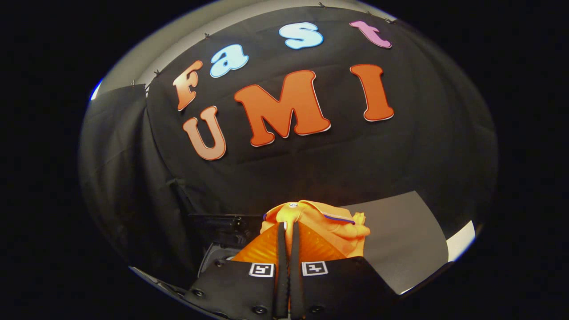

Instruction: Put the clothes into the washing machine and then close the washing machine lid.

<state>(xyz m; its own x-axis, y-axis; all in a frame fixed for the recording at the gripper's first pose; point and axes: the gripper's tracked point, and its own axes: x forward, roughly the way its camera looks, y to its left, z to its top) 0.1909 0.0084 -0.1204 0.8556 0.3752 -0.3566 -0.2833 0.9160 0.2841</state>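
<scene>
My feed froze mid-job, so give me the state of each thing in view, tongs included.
tongs: nearly shut, pinching a fold of the garment.
orange garment: bunched up, held lifted between the fingers.
washing machine: dark part visible below, beside the fingers; lid state cannot be told.

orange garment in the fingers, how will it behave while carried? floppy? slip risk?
Probably floppy: the orange garment bunches in soft folds ahead of the gripper. Likely light for its bulk, as a narrow pinch holds it up. The fingers stand nearly closed on a thin fold, so it may slide out if tugged.
</scene>
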